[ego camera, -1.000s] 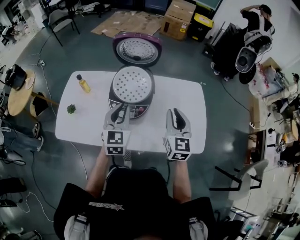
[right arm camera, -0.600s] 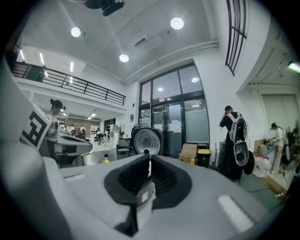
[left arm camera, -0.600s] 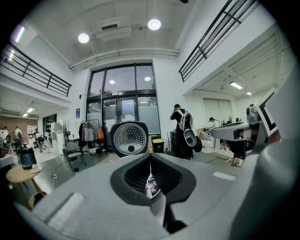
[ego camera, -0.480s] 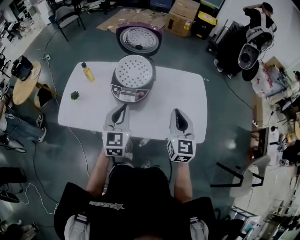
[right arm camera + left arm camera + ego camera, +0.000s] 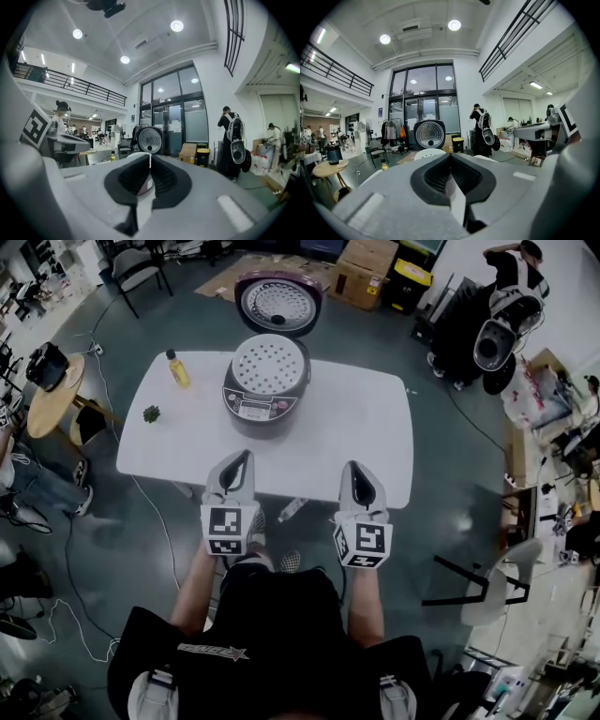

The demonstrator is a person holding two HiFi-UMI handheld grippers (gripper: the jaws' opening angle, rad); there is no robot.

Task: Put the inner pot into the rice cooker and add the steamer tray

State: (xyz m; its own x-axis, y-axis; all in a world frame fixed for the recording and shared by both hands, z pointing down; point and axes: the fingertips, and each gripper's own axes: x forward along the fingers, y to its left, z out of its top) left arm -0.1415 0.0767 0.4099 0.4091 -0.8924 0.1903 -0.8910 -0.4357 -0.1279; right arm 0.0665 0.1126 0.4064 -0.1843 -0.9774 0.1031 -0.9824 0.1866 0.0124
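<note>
Left gripper [image 5: 242,457] and right gripper [image 5: 352,468] are hovering over the desk's [image 5: 366,427] near edge, jaws pressed together, empty; steamer tray [image 5: 269,364] is sitting atop the rice cooker [image 5: 265,409].

The person wears a black top [image 5: 272,643] that fills the head view at six o'clock. It bears a small white print [image 5: 211,650] with a star at seven o'clock, and pale grey shoulder pieces [image 5: 155,695] sit at the lower corners, cropped too much to tell what they are. The left claw [image 5: 246,456] and right claw [image 5: 350,467] are pale grey tapering shells with dark insides. Each has a white cube [image 5: 228,529] with black square markers at its six o'clock end. Seen along the left claw, the lining [image 5: 440,176] is black ribbed rubber.
</note>
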